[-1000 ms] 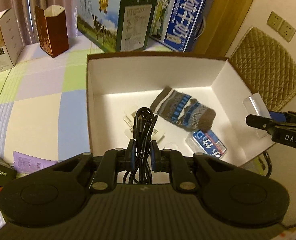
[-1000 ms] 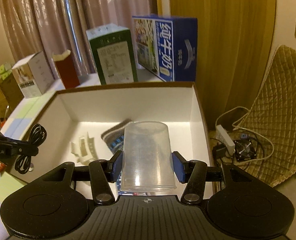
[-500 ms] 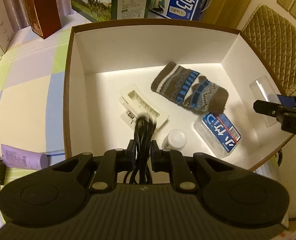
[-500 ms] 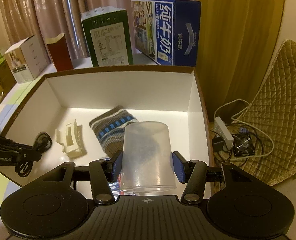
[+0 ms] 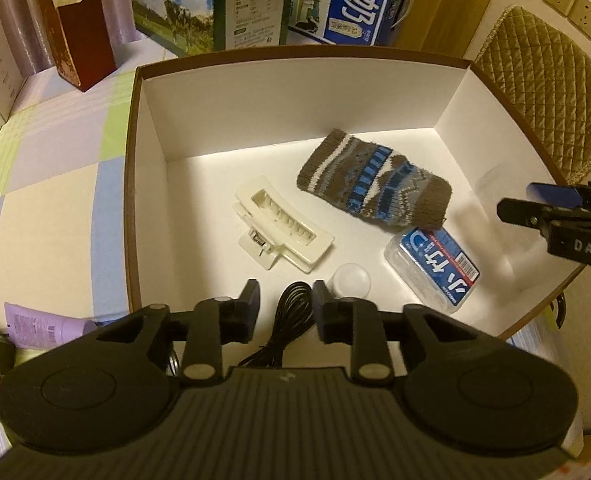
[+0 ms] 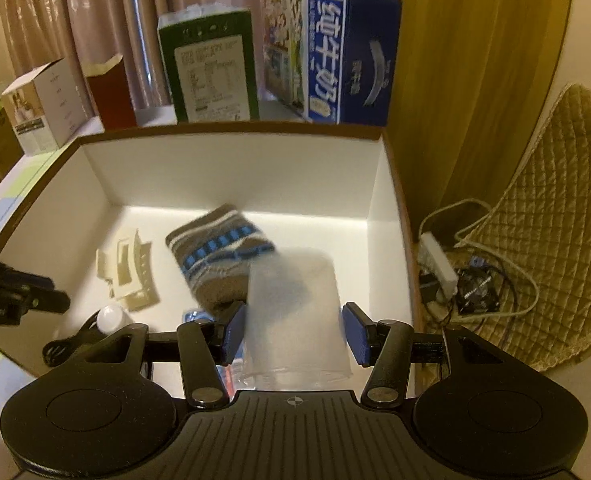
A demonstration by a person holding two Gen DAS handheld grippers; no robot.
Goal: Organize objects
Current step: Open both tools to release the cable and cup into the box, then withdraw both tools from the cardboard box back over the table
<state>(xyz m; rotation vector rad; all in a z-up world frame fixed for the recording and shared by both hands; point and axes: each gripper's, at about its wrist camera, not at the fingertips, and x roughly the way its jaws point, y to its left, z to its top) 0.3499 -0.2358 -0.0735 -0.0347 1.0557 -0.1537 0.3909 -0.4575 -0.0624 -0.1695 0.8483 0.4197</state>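
White-walled box (image 5: 199, 92) open on a pastel checked cloth (image 5: 47, 184), already holding a knitted sock (image 5: 375, 188), cream hair claw (image 5: 283, 228), blue-labelled packet (image 5: 435, 270) and small white cap (image 5: 351, 280). Right gripper (image 6: 291, 334) spread wide, pads seemingly off the blurred clear plastic cup (image 6: 295, 312) just inside the near right corner. Left gripper (image 5: 285, 306) spread too, black cable (image 5: 291, 320) loose between its jaws, apparently on the box floor. Risks as judged: cup tipping or rolling over the sock; cable uncoiling or snagging a finger on withdrawal.
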